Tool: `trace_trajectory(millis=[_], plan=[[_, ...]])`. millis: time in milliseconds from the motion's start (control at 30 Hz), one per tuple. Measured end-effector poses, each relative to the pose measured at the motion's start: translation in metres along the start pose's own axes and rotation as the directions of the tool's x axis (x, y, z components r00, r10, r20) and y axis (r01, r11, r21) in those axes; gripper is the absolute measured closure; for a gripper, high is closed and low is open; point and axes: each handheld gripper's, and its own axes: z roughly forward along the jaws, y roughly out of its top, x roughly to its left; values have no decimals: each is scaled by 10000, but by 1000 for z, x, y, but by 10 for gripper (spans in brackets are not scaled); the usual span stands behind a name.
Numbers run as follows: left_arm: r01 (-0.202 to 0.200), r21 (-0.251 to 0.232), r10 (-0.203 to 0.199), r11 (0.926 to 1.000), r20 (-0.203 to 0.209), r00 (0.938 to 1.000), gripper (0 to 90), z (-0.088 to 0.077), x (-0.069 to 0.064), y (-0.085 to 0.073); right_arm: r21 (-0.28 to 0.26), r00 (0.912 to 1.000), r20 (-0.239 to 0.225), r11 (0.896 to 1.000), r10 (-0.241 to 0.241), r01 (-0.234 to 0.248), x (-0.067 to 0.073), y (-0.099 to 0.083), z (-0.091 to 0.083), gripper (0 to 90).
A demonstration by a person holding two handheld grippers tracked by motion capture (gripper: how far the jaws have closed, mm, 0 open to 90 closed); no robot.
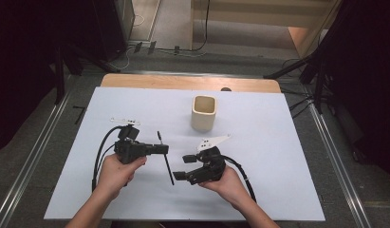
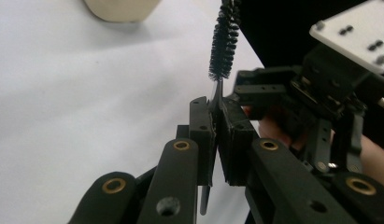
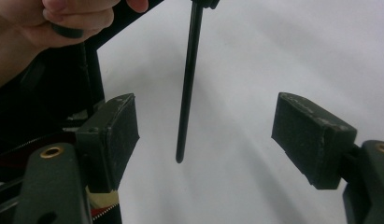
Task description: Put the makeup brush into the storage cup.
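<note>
Bimanual handling of a slim black bottle brush (image 1: pixel 166 159) above a white worktop (image 1: pixel 278 190). The left gripper (image 1: pixel 163 149), near the worktop's middle and toward its left edge, has its jaws closed on the brush's thin wire stem just below the bristles, as the left gripper view shows (image 2: pixel 216 133); the bristled head (image 2: pixel 224 39) rises beyond the pads and the plain black handle hangs past them toward the near edge. The right gripper (image 1: pixel 179 175), just beside it toward the near edge, holds nothing: in the right gripper view its jaws stand wide apart with the handle's free end (image 3: pixel 187 88) between them, touching neither pad. A cream, square-mouthed ceramic cup (image 1: pixel 203 113) stands upright nearer the far edge, well apart from both tools. The step appears to be a handover or regrasp; to do it well, centre the handle between the open pads, close squarely on it, and release the left grip only once the right one is firm
</note>
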Motion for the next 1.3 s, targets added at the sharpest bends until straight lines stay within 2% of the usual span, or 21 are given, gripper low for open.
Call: trace_trajectory(millis=[167, 233, 433, 567, 633, 700, 767, 833, 1000, 1200, 1300], plan=[[-579, 683, 559, 9960, 303, 9980, 851, 2, -1, -1, -131, 9991, -432, 9999, -37, 31, 1, 3, 5, 254], [-868, 777, 839, 9932, 403, 9957, 851, 0, -2, -1, -144, 9982, -596, 9998, -113, 104, 1, 4, 7, 259], [-1264, 761, 1209, 9891, 734, 9899, 850, -3, 0, -1, -61, 9960, -780, 9991, -432, 428, 1, 2, 15, 303], [-1444, 805, 1365, 9862, 963, 9859, 850, 0, 0, -1, -84, 9958, -851, 9994, -338, 332, 1, 1, 19, 324], [-1589, 876, 1499, 9834, 1014, 9835, 850, 2, -1, -1, -28, 9973, -658, 9994, -340, 339, 0, 0, 20, 332], [-1704, 857, 1612, 9816, 1051, 9813, 850, 5, -1, -1, -49, 9971, -718, 9997, -247, 244, -1, 0, 22, 353], [-1694, 728, 1601, 9829, 1193, 9799, 850, 7, -1, -2, -137, 9967, -804, 9998, -122, 112, -2, -1, 24, 380], [-1590, 615, 1507, 9854, 1218, 9810, 850, 8, -1, -2, -174, 9973, -729, 9998, -91, 79, -1, -1, 26, 422], [-1702, 489, 1643, 9842, 1059, 9807, 850, 10, -2, -3, -481, 9974, -696, 9986, 167, -201, 0, -1, 27, 533], [-1692, 353, 1656, 9850, 868, 9824, 849, 12, -2, -3, -956, 9982, -336, 9941, 487, -517, 2, -1, 25, 732], [-1705, 322, 1675, 9848, 790, 9827, 849, 12, -2, -3, -1023, 9974, -451, 9929, 563, -607, 3, 0, 25, 806]])
